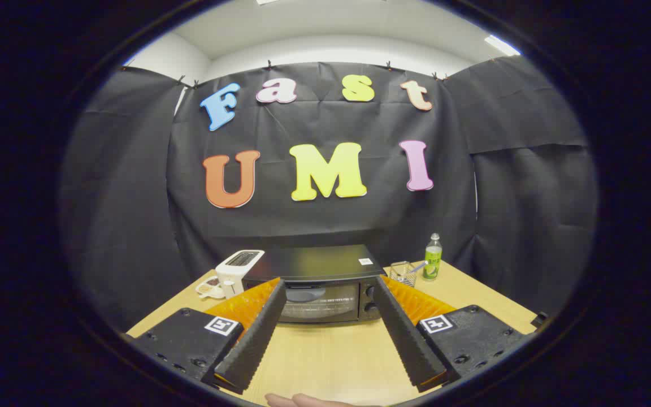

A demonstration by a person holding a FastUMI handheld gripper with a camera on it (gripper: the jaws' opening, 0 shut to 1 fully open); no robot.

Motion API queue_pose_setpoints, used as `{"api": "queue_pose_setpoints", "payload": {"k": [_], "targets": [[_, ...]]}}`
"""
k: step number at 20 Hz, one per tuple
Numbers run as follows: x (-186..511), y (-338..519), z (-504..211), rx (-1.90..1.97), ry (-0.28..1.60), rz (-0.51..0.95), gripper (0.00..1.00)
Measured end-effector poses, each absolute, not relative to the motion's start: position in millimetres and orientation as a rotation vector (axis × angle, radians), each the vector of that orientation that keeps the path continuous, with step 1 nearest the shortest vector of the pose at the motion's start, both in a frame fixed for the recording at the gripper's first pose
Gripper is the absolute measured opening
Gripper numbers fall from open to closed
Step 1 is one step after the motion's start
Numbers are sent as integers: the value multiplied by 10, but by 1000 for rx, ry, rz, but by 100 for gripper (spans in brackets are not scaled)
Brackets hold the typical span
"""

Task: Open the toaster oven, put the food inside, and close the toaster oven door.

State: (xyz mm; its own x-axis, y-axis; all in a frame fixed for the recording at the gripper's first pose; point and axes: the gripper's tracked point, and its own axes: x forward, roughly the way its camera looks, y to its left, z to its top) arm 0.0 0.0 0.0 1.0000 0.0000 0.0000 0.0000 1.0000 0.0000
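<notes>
Gripper view: gripper [325,294] has its fingers [257,333] spread wide apart, nothing btwn them but bare wooden table [331,362]. Toaster oven [317,282], black, sits just beyond the fingertips at the far side of the table, door shut, glass front facing the camera, knobs on its right side. Fingertips frame the oven front w/o touching it. White pop-up toaster [239,271] stands just left of the oven; a small white dish [209,288] w/ something brownish, prob. the food but too small to tell, lies in front-left of that toaster. Right of the oven: clear container [402,273] w/ a utensil in it, and a green bottle [432,258] upright beside it. A hand [303,400] shows at the near table edge, below the fingers.
</notes>
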Motion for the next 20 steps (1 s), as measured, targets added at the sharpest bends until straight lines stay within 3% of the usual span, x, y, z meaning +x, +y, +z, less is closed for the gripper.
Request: {"api": "queue_pose_setpoints", "payload": {"k": [12, 20], "targets": [[90, 15, 20, 3, -41, -12, 100], [515, 101, -205, 4, -50, 0, 100]]}}
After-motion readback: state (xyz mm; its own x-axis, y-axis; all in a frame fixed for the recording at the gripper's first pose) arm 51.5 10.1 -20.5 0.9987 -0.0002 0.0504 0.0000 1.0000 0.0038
